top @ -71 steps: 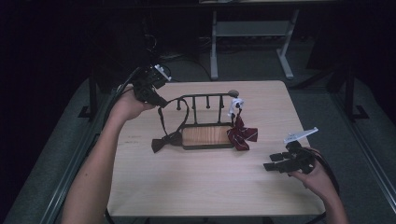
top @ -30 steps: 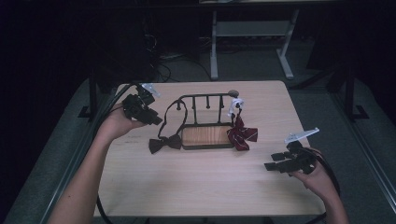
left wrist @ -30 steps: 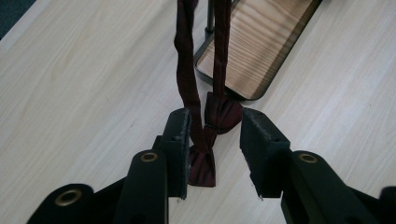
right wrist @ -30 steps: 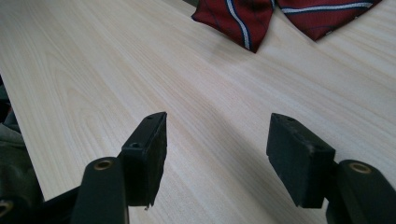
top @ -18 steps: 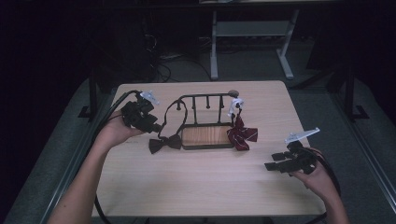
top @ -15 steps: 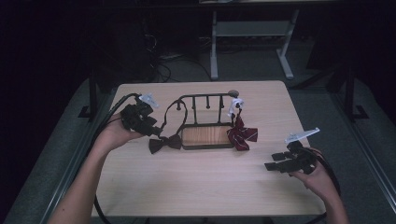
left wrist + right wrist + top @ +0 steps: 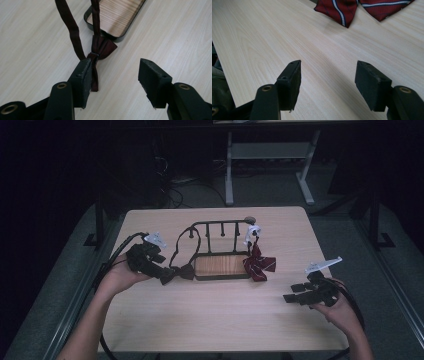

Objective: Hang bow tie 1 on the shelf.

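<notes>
A pale rectangular wooden table (image 7: 210, 320) stood on grey carpeted floor (image 7: 345, 227). Beyond its far edge stood a white metal desk frame (image 7: 229, 180), with dark cables (image 7: 175, 192) tangled on the floor just left of it.

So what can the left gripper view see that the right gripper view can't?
The left gripper view has a dark maroon bow tie with its strap lying on the table, one wing beside an open jaw of the left hand-held gripper, plus a corner of the black-rimmed wooden tray. The right gripper view instead has a red striped bow tie ahead of the open right hand-held gripper. Both share the pale wooden table.
</notes>
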`<action>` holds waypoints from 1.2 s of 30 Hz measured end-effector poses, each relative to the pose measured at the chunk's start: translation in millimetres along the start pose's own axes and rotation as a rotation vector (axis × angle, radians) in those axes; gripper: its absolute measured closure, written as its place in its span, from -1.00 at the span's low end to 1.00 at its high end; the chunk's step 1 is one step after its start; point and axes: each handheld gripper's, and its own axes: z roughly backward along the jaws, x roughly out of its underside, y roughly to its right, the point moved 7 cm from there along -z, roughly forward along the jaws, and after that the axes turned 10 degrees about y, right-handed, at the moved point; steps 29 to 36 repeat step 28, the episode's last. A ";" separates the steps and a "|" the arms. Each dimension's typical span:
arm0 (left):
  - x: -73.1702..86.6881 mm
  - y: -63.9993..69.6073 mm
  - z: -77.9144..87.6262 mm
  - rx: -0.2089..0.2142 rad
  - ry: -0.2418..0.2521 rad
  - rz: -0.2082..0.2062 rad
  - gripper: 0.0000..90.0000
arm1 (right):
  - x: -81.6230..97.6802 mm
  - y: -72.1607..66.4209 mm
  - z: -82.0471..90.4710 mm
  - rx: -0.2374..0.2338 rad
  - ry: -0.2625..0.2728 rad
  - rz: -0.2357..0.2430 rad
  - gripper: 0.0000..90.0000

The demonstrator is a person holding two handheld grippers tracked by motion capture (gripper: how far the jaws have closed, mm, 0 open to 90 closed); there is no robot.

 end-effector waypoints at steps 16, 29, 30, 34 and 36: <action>24.4 9.6 -6.3 0.000 0.016 0.018 -0.11 | 0.6 -0.1 -0.3 0.001 -0.004 0.002 -0.16; 48.0 21.7 -15.6 0.005 0.053 0.050 -0.15 | 1.4 -0.5 -2.2 -0.001 -0.005 0.009 -0.16; 48.0 21.7 -15.6 0.005 0.053 0.050 -0.15 | 1.4 -0.5 -2.2 -0.001 -0.005 0.009 -0.16; 48.0 21.7 -15.6 0.005 0.053 0.050 -0.15 | 1.4 -0.5 -2.2 -0.001 -0.005 0.009 -0.16; 48.0 21.7 -15.6 0.005 0.053 0.050 -0.15 | 1.4 -0.5 -2.2 -0.001 -0.005 0.009 -0.16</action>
